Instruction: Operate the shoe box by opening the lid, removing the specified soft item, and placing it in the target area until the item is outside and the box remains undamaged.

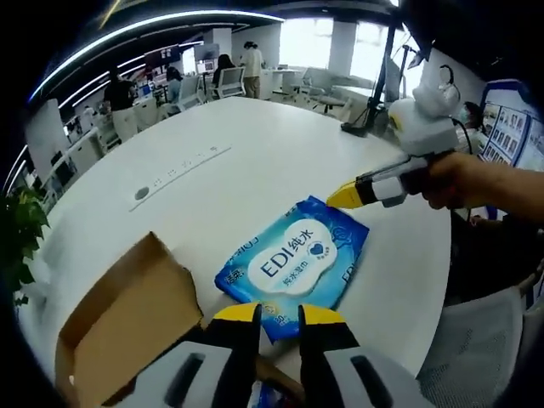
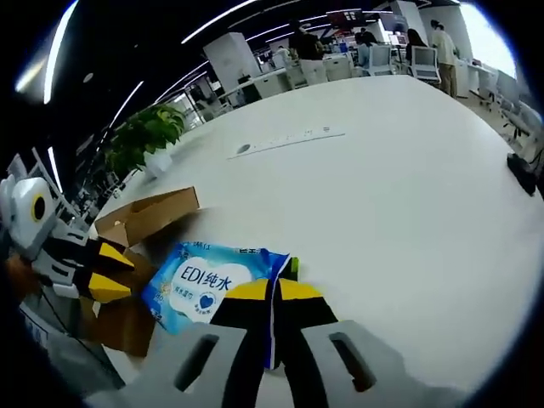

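Two grippers, right gripper [image 2: 272,293] pinching glossy blue wipes pack [image 2: 208,285], left gripper [image 1: 279,316] slightly spread, open cardboard box [image 1: 127,319]

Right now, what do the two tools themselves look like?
Both match: the left tool and right tool have yellow-tipped black jaws on grey-white bodies with slotted openings. Seen from the left gripper view, the right tool carries a white housing with a black cable, gripped by a bare hand.

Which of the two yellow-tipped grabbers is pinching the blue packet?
The right gripper: its jaws clamp the wipes packet's edge. The left gripper only hovers beside it.
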Demonstrator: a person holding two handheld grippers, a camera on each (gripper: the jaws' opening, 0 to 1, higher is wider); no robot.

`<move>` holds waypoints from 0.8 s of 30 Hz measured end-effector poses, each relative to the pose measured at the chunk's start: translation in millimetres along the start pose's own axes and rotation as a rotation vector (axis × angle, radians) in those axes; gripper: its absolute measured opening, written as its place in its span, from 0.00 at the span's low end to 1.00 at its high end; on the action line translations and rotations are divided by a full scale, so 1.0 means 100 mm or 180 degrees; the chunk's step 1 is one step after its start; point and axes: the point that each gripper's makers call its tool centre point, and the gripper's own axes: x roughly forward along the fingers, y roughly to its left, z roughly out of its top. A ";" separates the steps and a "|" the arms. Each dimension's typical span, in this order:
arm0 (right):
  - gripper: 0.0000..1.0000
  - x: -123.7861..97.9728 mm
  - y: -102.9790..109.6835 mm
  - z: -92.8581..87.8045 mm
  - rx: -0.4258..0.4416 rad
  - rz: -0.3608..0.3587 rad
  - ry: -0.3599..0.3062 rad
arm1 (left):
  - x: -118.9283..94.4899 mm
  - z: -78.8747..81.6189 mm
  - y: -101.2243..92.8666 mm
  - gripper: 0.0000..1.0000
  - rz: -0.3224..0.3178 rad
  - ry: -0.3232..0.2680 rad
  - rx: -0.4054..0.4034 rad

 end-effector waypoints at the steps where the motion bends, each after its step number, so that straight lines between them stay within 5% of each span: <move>1: 0.01 -0.02 0.01 0.01 -0.0005 0.0002 -0.0004 | -0.02 0.00 0.00 0.18 -0.0006 -0.0014 -0.0012; 13: 0.07 -0.31 0.16 0.08 -0.0361 0.0008 -0.0008 | -0.31 -0.03 0.04 0.23 0.0012 -0.0218 -0.0128; 24: 0.16 -0.53 0.39 0.05 -0.0939 0.0098 0.0075 | -0.55 -0.26 0.13 0.29 0.0058 -0.0263 -0.0122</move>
